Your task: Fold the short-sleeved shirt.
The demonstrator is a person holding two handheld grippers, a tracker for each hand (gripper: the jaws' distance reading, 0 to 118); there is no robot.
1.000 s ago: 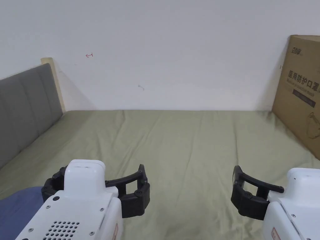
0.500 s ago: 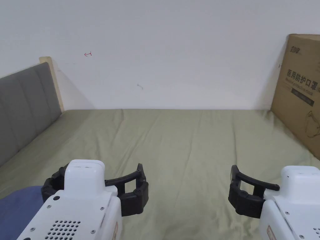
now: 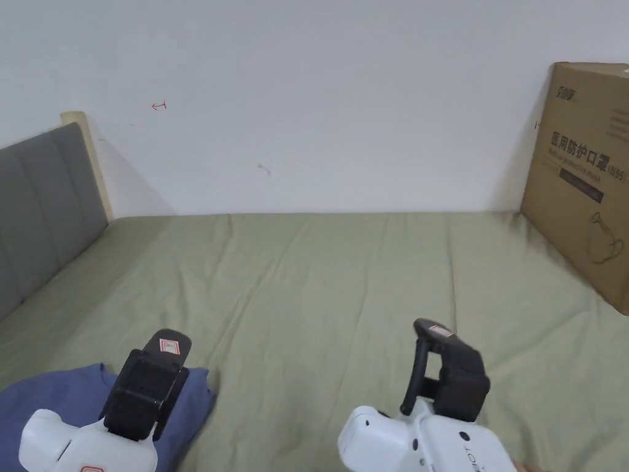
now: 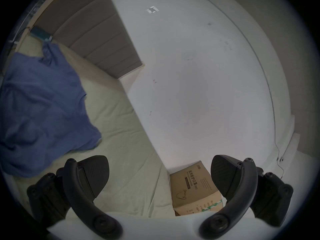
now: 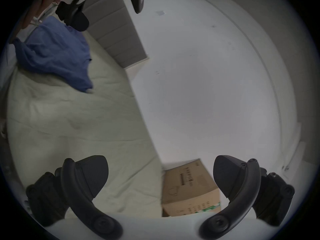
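Shirt first: the blue short-sleeved shirt lies crumpled on the green bed sheet, directly under and to the left of your left gripper. In the head view that gripper's black jaws overlap the shirt's right-hand edge, but you cannot tell from here whether they touch the cloth. In the left gripper view the shirt sits up and to the left of the left gripper, whose jaws are spread wide with nothing between them but bare sheet and wall.

Your right gripper hangs over open sheet, well apart from the shirt, which lies far off to its left. In the right gripper view its jaws are likewise spread wide around nothing, and the shirt shows at the upper left, with your left gripper above it and a hand behind that.

Beyond your right gripper, at the bed's far right edge, a brown cardboard box leans against the white wall. Past your left gripper, on its left side, stands the grey padded headboard.
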